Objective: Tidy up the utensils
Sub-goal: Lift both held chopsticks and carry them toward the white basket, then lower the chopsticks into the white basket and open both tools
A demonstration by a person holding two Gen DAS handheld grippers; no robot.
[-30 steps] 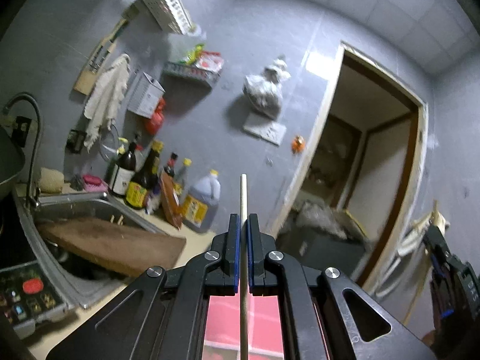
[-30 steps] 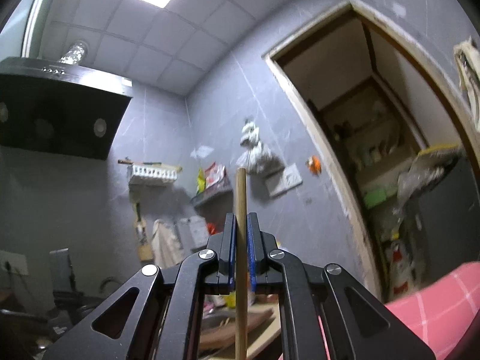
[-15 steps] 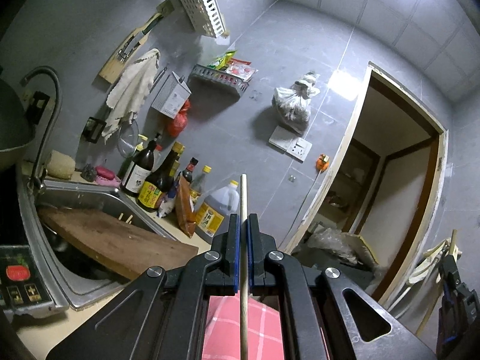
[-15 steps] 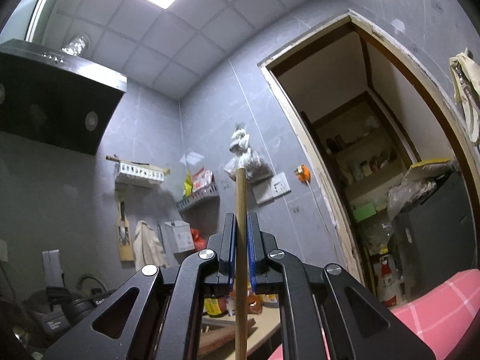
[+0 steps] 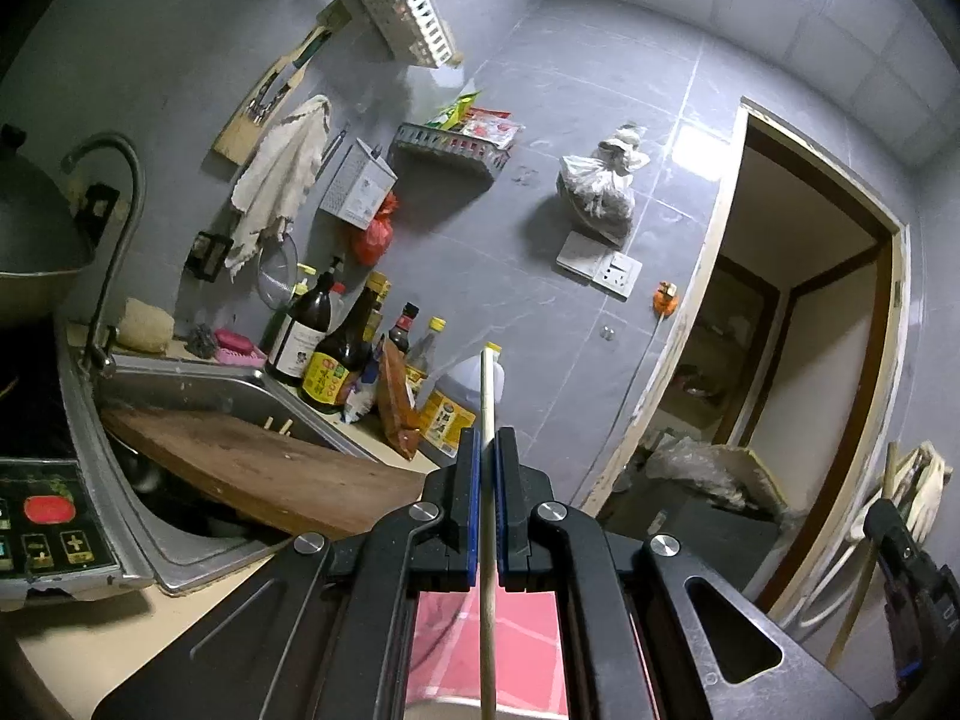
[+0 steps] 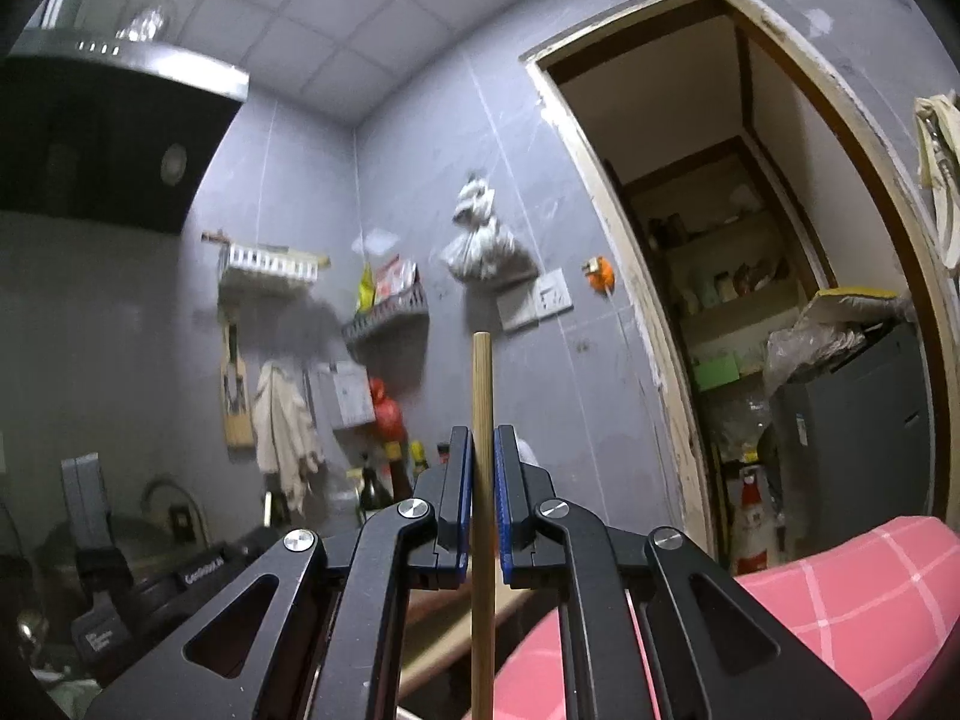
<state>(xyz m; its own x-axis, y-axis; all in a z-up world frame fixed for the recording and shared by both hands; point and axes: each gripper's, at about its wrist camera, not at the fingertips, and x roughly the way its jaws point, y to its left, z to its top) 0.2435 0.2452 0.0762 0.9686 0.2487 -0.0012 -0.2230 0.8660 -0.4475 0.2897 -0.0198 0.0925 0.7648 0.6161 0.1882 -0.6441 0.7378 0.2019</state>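
Note:
My left gripper (image 5: 486, 444) is shut on a thin pale chopstick (image 5: 487, 396) that sticks up past the fingertips, held in the air over the counter. My right gripper (image 6: 482, 444) is shut on a thicker wooden chopstick (image 6: 482, 384), also upright between its blue pads. The right gripper also shows in the left wrist view at the far right edge (image 5: 906, 576). A white slotted utensil rack (image 5: 405, 15) hangs high on the grey tiled wall; it also shows in the right wrist view (image 6: 273, 261).
A steel sink (image 5: 180, 384) holds a wooden cutting board (image 5: 258, 474), with a faucet (image 5: 114, 198) at its left. Several bottles (image 5: 336, 348) stand behind it. A wall shelf (image 5: 450, 147), a hanging towel (image 5: 276, 180), a doorway (image 5: 798, 324) and a range hood (image 6: 108, 138) are around.
The left wrist view has tilted and shifted, so the wall rack and sink sit more centrally. The right wrist view has swung so the doorway appears larger. Both chopsticks stay gripped.

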